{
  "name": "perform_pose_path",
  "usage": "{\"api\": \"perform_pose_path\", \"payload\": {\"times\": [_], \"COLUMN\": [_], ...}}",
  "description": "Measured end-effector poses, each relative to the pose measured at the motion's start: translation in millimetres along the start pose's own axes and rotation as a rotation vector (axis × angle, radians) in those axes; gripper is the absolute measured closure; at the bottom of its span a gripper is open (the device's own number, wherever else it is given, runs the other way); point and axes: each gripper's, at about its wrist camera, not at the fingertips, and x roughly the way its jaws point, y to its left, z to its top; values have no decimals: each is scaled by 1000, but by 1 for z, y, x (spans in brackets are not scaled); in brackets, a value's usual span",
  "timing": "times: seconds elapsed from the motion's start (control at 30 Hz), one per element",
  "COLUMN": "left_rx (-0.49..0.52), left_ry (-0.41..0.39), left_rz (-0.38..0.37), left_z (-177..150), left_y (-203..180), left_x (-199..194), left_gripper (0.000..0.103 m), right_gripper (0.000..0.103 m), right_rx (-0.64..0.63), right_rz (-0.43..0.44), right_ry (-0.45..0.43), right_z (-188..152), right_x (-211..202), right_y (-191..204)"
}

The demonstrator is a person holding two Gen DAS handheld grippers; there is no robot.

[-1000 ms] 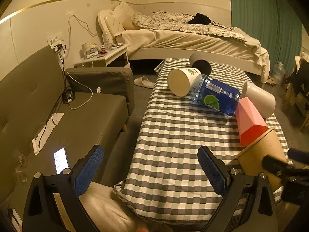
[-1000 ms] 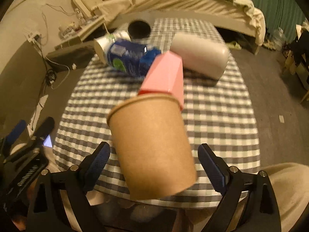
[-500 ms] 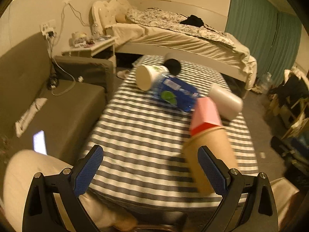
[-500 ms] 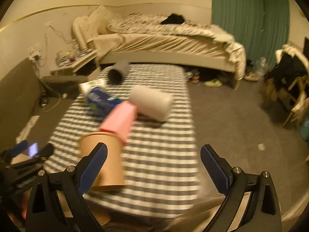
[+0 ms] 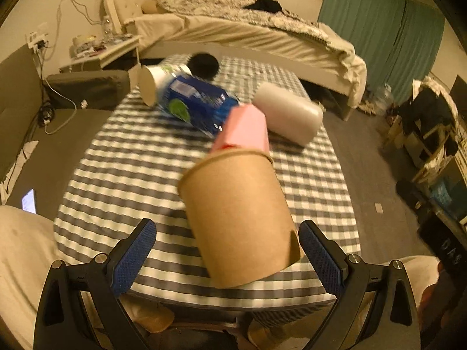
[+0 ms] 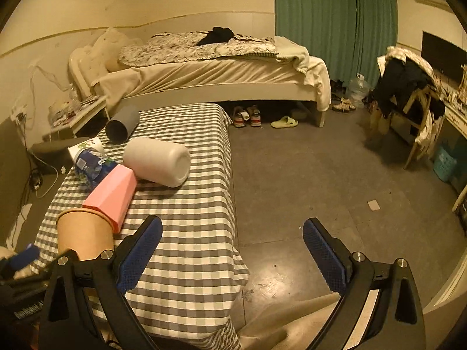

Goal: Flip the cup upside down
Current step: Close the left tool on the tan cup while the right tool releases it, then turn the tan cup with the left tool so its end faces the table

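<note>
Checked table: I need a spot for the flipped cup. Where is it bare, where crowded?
Bare cloth runs along the table's floor-side edge, between the brown cup and the white cup, and left of the brown cup. Crowded at the far end: pink box, blue bottle, dark cup.

Warm, dim yellow light over a bedroom. Far side, a bed point(image 6: 210, 70) runs along the cream wall point(image 6: 116, 5), rumpled quilt point(image 6: 198, 47) on top, a dark garment point(image 6: 217, 35) lying on it, pillows point(image 6: 108, 49) at the left end. Shoes point(image 6: 246, 116) and a slipper point(image 6: 284, 122) sit at its foot on the grey floor point(image 6: 306, 180). Green curtains point(image 6: 335, 20) hang far right. A chair point(image 6: 408, 93) piled with clothes stands right. Left, a nightstand point(image 6: 76, 110) with clutter, cables on the wall above; a grey sofa point(image 5: 58, 122) beside it, a lit phone point(image 5: 29, 201) on the seat.
</note>
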Motion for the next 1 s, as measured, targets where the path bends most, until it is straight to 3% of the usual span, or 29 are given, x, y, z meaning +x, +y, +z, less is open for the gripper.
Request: {"api": "perform_pose_path", "payload": {"times": [0.43, 0.5, 0.53, 0.83, 1.0], "left_rx": [39, 53, 62, 135, 190], "left_ry": [103, 102, 104, 61, 83], "left_rz": [-74, -107, -116, -144, -94], "left_z": [-14, -15, -14, -11, -8], "left_y": [-13, -14, -15, -8, 0], "left_x": [33, 30, 29, -10, -26], "left_gripper": [7, 24, 27, 26, 26], "right_gripper": [6, 6, 6, 6, 6], "right_rx": [42, 44, 45, 40, 32], "right_rz": [26, 31, 31, 30, 22], "right_ry": [18, 23, 25, 32, 38], "right_z": [4, 5, 5, 4, 2], "right_x": [9, 11, 12, 15, 17], "right_y": [-6, -5, -5, 0, 2]}}
